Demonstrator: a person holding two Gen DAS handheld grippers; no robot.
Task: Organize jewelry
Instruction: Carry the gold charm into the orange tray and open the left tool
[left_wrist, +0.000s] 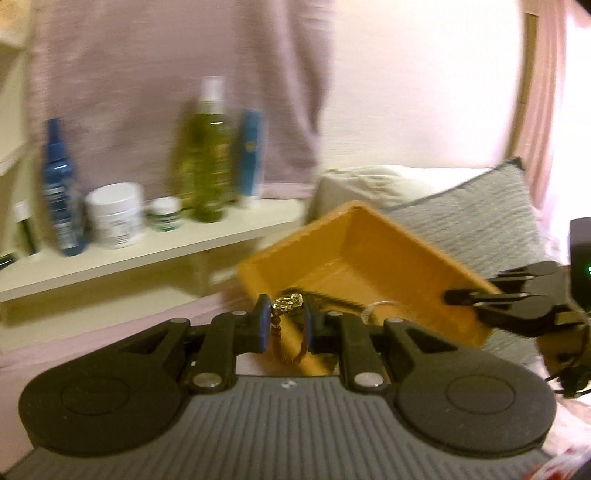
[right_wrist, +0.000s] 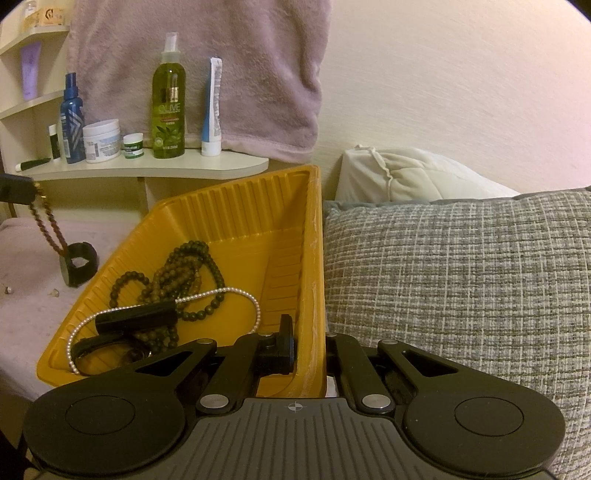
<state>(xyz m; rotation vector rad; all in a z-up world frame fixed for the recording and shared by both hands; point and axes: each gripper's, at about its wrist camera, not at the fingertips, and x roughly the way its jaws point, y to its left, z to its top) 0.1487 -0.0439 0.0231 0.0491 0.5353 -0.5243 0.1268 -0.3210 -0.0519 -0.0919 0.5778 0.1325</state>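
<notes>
**Bracelet on its way to the yellow tray**

Jaws of the left gripper stand narrow in the left wrist view, and they pinch a brown beaded bracelet by its gold charm; the loop of beads hangs down between the blue pads. Just beyond them is the yellow tray, tilted, and the right gripper grips its rim on the right side. This picture is blurred, so finer details are hard to tell.

From the right wrist view, the right jaws are closed tight on the wall of the tray, one finger inside and one outside. Inside the tray lie dark bead strands, a string of pearls and a black watch strap. At the far left the bracelet hangs in the air above the bed, still well apart from the tray. A black band and some tiny pieces wait on the bed.

It seems the step in hand is to carry the bracelet to the tray. The next move probably calls for bringing it over the rim, then opening the left jaws so that it drops inside.
</notes>
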